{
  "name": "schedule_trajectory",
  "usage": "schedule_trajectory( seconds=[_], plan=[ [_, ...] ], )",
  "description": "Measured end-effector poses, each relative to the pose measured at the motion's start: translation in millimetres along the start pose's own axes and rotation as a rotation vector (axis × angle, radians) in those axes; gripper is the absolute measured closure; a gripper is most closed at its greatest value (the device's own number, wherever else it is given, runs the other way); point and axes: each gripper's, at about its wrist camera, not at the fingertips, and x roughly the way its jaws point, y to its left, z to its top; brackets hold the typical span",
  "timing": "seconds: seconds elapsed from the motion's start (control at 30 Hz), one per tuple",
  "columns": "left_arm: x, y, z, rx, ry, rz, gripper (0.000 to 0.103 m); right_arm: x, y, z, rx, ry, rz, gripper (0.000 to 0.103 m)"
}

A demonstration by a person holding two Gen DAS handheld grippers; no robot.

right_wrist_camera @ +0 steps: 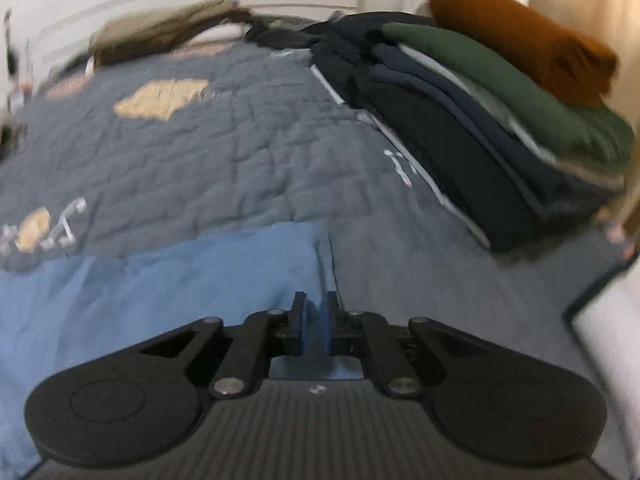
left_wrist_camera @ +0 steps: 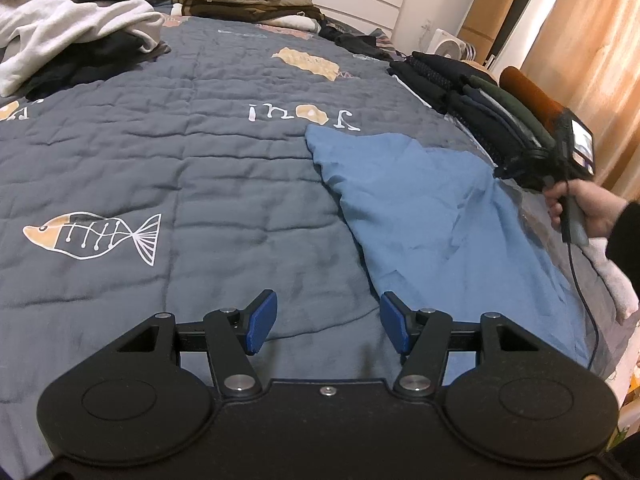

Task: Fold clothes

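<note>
Spread and empty, my left fingers (left_wrist_camera: 322, 322) are hovering beside the blue garment (left_wrist_camera: 432, 216); right fingers (right_wrist_camera: 316, 322), nearly pressed together, are nearing its edge for folding.

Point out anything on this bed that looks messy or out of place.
The heap of white and dark clothes at the bed's far left corner is a loose unfolded tangle, unlike the neat folded stack on the right. The blue garment lies rumpled on the grey quilt, its near part hanging over the bed's edge. Nothing looks damaged or spilled.
</note>
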Motion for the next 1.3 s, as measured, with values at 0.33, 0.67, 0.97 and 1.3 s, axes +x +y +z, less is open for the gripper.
schedule_trajectory(
  seconds=[0.33,0.67,0.97,1.3],
  plan=[
    [-4,-15,-3,0.027,-0.002,-0.041,0.046,-107,-35,-50,0.109,-0.054,0.094,0.06],
    [-17,-39,-18,0.086,-0.013,-0.078,0.046,-182,-57,-137,0.222,-0.037,0.085,0.058],
    [-31,-71,-34,0.143,-0.047,-0.118,0.046,-183,-80,-181,0.108,0.003,0.05,0.058],
    [-26,-89,-47,0.165,-0.028,-0.119,0.046,-186,-81,-193,0.173,0.015,0.192,0.059]
  ],
)
